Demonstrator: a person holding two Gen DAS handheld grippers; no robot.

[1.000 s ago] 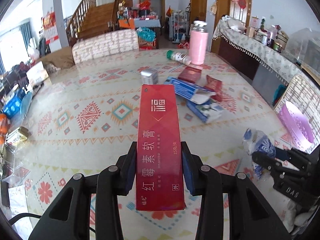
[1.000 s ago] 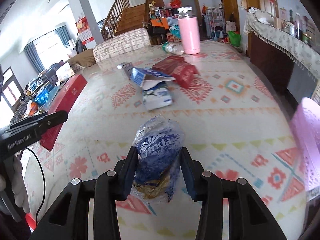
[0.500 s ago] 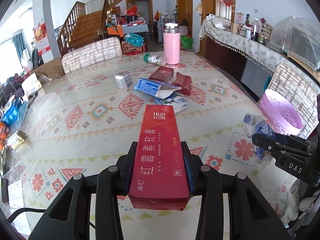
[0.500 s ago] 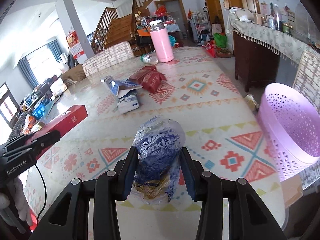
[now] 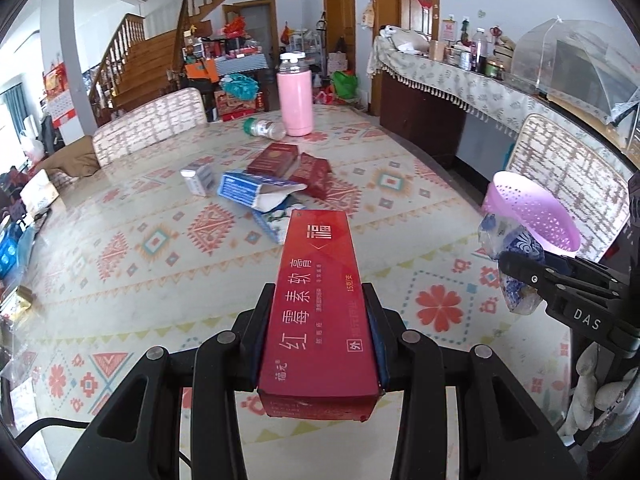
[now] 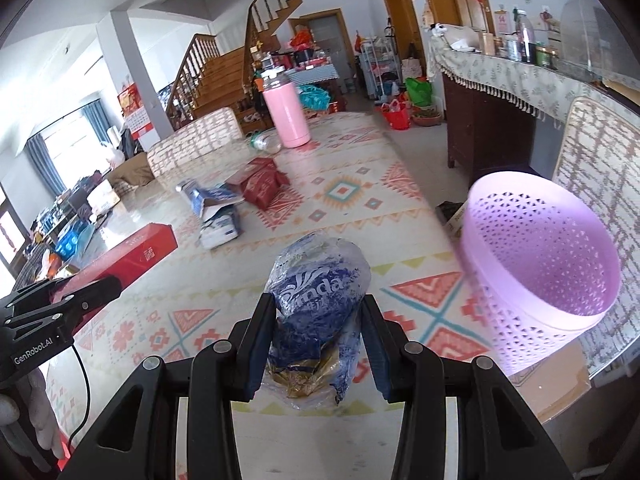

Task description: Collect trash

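Both loads are up! Left tool (image 5: 318,336) clamps the red box (image 5: 316,304), right tool (image 6: 316,334) pinches the blue wrapper (image 6: 318,300) beside the purple basket (image 6: 560,320). Nothing binned; cartons (image 5: 256,192) remain on the surface (image 5: 120,240).

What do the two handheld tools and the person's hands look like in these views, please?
Both tools are matte black with angular, cut-out linkage arms, silver pivot bolts and blue pads on the fingers. The left tool carries white "GenRobot.AI" lettering and a thin black cable. The right tool is marked "DAS". The right hand wears a white knitted glove, and the left hand seems gloved too.
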